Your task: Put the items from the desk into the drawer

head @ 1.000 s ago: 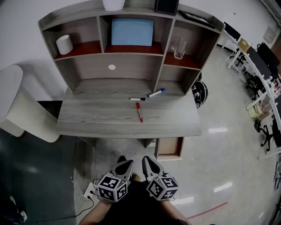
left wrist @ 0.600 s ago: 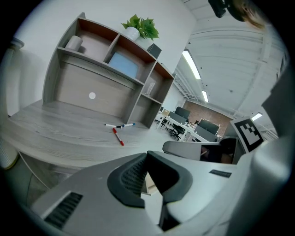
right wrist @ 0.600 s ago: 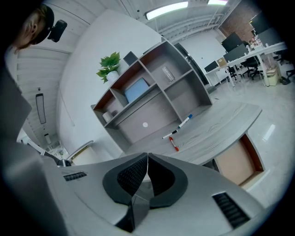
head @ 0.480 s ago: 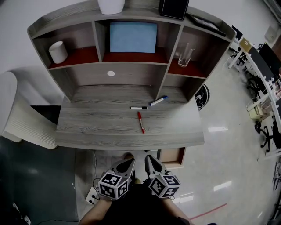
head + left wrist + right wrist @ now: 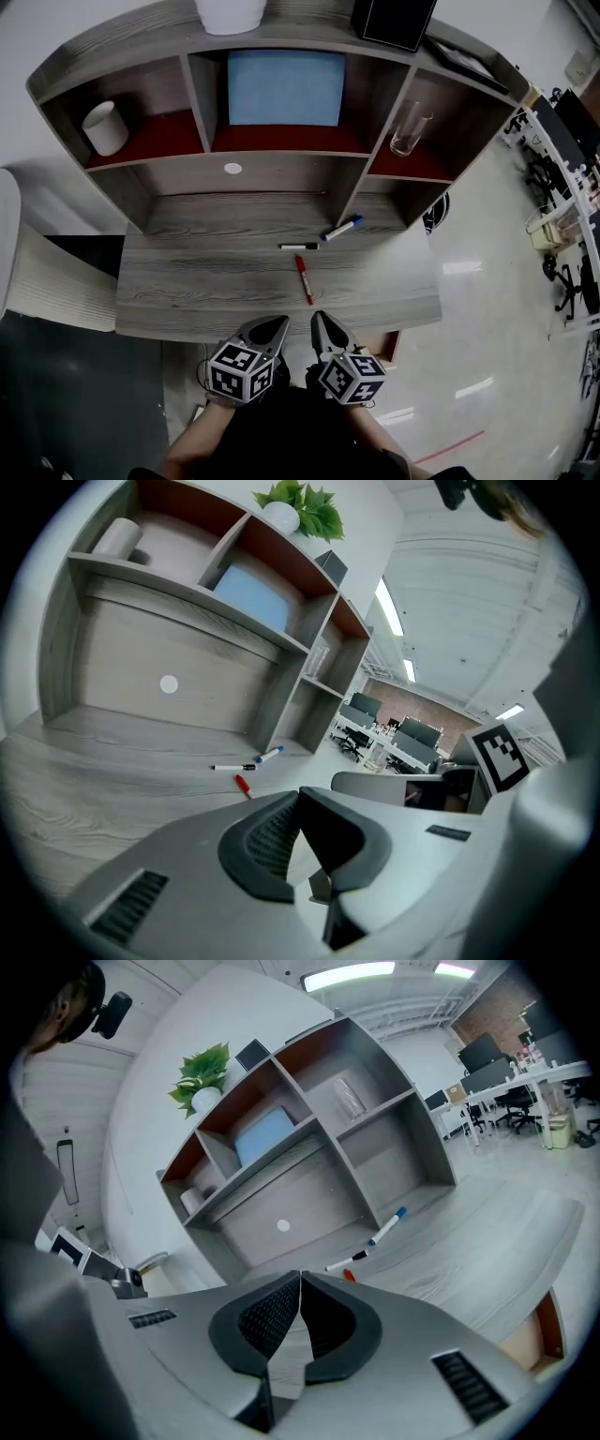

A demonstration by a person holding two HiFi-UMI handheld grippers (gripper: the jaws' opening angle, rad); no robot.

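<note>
left gripper (image 5: 276, 323) and right gripper (image 5: 319, 321) fingers clenched, empty; pushing in shut, we could roll the red pen (image 5: 304, 278) at 12 o'clock.

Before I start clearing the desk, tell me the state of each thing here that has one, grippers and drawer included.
left gripper: shut, nothing between the jaws.
right gripper: shut, nothing between the jaws.
drawer: open, under the right end of the desk.
red marker: lying flat on the desk.
black marker: lying flat on the desk.
blue marker: lying flat on the desk.
glass: upright, looks empty.
</note>
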